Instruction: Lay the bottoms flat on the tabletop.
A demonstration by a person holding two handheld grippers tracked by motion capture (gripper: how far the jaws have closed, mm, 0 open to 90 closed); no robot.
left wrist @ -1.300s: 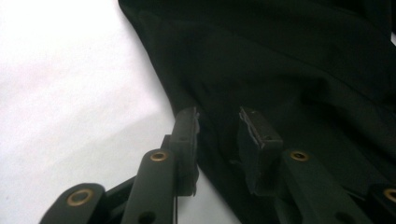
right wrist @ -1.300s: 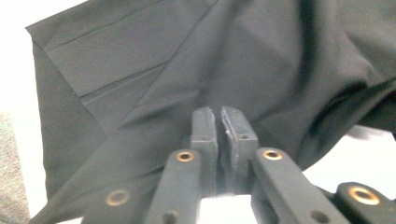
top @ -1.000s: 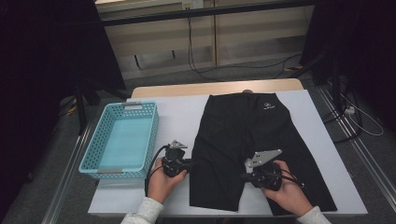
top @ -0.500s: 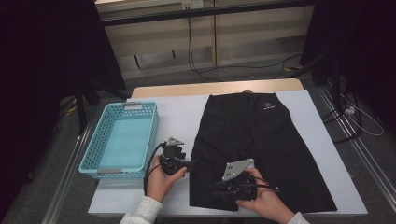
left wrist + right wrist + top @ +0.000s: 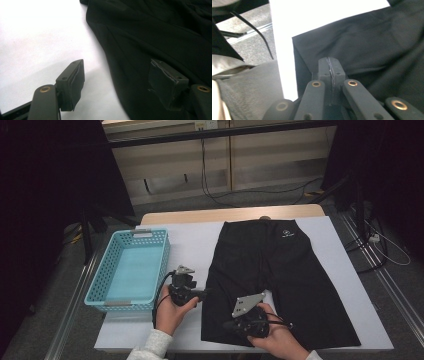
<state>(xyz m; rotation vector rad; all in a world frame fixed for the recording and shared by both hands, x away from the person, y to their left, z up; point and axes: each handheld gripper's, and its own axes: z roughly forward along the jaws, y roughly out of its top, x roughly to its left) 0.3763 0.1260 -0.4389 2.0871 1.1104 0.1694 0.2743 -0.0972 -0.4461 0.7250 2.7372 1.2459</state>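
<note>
High view first: a pair of black shorts [image 5: 272,280] lies flat on the white desk [image 5: 190,242], waistband toward the far edge with a small white logo near it, the two legs running back toward the person. A light blue basket [image 5: 131,270] with perforated walls stands at the left of the desk, well apart from the garment.

The left tool [image 5: 202,293] sits in the person's left hand [image 5: 170,312] between basket and shorts, pointing toward the outer edge of the left leg. From the left gripper view, that left tool [image 5: 117,85] has its jaws standing apart; they have just been opening. One pad [image 5: 75,82] hangs over bare white desk, the other lies over the black cloth, and the edge of the shorts [image 5: 160,32] runs between the two. Neither pad presses on the fabric.

The right tool [image 5: 227,324] is held in the right hand [image 5: 280,340] low over the hem end of the left leg, its grey plate on top. In the right gripper view the right tool [image 5: 330,68] has its jaws brought together, pads face to face, just at the corner of the shorts [image 5: 372,42]. Whether a pinch of fabric is caught between them I cannot tell; black against black hides it.
</note>
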